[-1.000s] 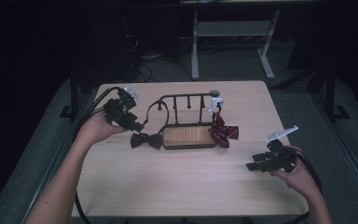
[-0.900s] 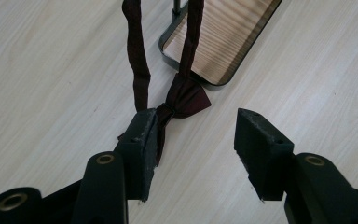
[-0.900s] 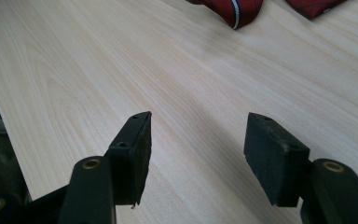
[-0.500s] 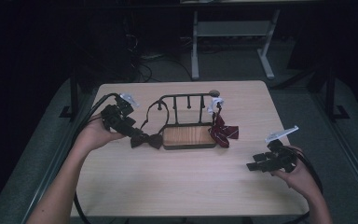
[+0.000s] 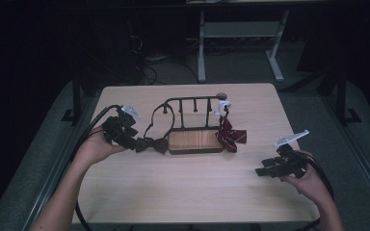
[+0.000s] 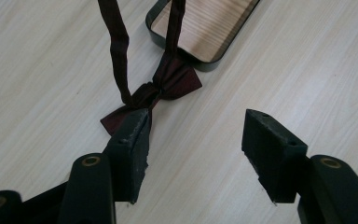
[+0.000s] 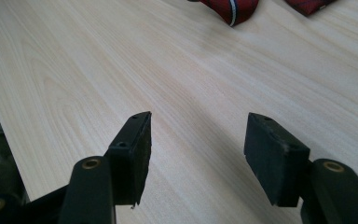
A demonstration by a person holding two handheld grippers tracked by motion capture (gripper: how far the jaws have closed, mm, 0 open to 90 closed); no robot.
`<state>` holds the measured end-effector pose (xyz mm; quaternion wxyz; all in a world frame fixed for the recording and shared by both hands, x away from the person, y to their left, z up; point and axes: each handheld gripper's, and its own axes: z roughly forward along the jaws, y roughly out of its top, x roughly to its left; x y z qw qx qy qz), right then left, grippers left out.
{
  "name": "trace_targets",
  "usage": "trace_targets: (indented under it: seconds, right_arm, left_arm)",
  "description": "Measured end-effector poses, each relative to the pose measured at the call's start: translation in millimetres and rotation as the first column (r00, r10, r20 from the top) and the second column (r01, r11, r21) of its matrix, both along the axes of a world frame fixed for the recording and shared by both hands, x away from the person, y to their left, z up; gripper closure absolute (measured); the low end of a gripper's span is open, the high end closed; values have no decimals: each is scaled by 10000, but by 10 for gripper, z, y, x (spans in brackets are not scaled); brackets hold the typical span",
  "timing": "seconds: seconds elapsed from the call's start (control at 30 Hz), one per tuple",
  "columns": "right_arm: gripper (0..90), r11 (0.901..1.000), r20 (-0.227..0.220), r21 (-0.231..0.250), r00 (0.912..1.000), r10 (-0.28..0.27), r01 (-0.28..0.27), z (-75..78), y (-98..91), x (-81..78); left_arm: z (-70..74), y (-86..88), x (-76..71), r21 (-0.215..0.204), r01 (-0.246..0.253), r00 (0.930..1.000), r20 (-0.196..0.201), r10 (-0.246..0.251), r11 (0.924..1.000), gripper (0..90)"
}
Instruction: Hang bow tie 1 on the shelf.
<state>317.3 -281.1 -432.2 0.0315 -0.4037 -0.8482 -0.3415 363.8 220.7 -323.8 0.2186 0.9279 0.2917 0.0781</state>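
A dark maroon bow tie [image 5: 152,144] lies on the table left of the rack's wooden base [image 5: 195,140], its strap looped up over the black metal rack [image 5: 192,105]. In the left gripper view the bow tie [image 6: 161,88] lies just ahead of the jaws, one wing beside the left jaw. My left gripper [image 5: 136,143] is open with nothing between its jaws. A red striped bow tie [image 5: 230,136] hangs at the rack's right end and rests on the table. My right gripper [image 5: 261,172] stands open near the table's right front, over bare wood, with the red bow tie [image 7: 235,10] far ahead.
The wooden table [image 5: 188,192] has its edges close to both hands. A white tag [image 5: 223,105] sits at the rack's right end. A pale metal frame [image 5: 241,33] stands on the floor beyond the table.
My left gripper has moved right and toward the table's front, down to the dark bow tie. The right gripper has held still.
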Motion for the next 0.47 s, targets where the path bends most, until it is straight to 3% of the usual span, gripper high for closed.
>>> trace_targets:
  seconds: [0.47]
  right_arm:
    - [413,10000,-9,-9,10000,-42,42,-6,-10,1]
  left_arm:
    - [-258,60,-174,-107,38,10000,43,-38,9999,377]
